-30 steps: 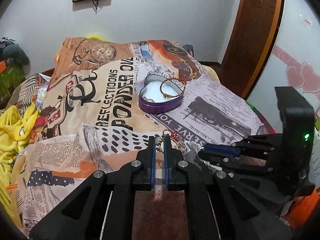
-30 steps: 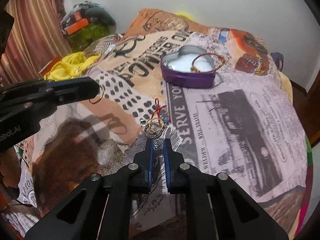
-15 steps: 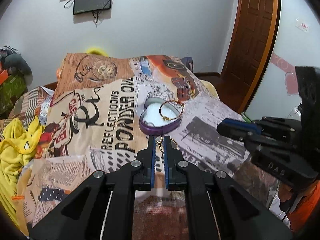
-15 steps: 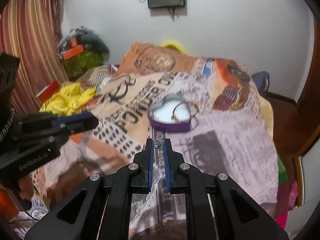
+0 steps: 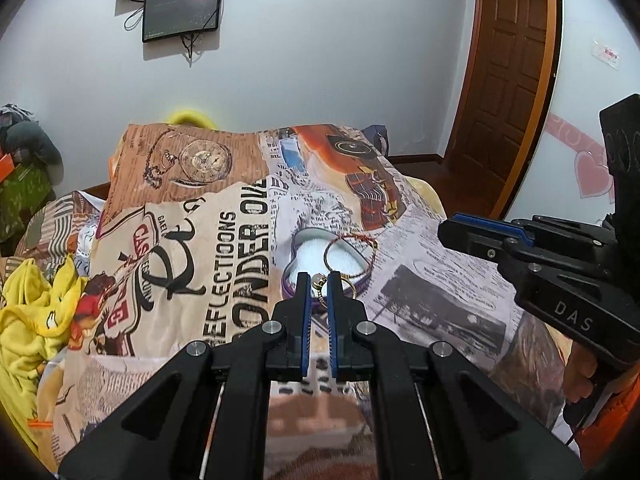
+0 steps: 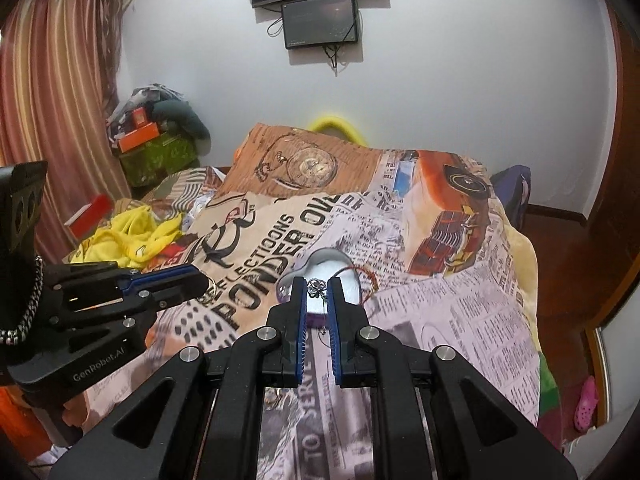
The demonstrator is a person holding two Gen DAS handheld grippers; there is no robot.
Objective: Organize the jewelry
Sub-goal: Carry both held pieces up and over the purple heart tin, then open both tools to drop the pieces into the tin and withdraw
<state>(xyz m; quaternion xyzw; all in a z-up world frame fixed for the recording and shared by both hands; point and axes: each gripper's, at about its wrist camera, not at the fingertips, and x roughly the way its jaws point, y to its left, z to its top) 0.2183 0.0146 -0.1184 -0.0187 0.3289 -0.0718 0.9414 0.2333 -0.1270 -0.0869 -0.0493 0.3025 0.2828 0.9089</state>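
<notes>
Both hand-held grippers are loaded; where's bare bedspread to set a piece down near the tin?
Bare bedspread lies right of the heart-shaped tin, over the newspaper print, and left of it over the PONDER lettering. The tin's right part is crowded: a red-and-gold bangle leans across its rim. Yellow clothes fill the far left edge.

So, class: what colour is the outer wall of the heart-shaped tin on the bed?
Purple; the tin shows it best in the left wrist view.

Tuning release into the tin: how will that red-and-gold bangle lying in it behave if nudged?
The bangle keeps a round hoop shape, so probably stiff. It looks thin, likely light. It leans over the heart tin's rim, so a nudge may slide it out.
</notes>
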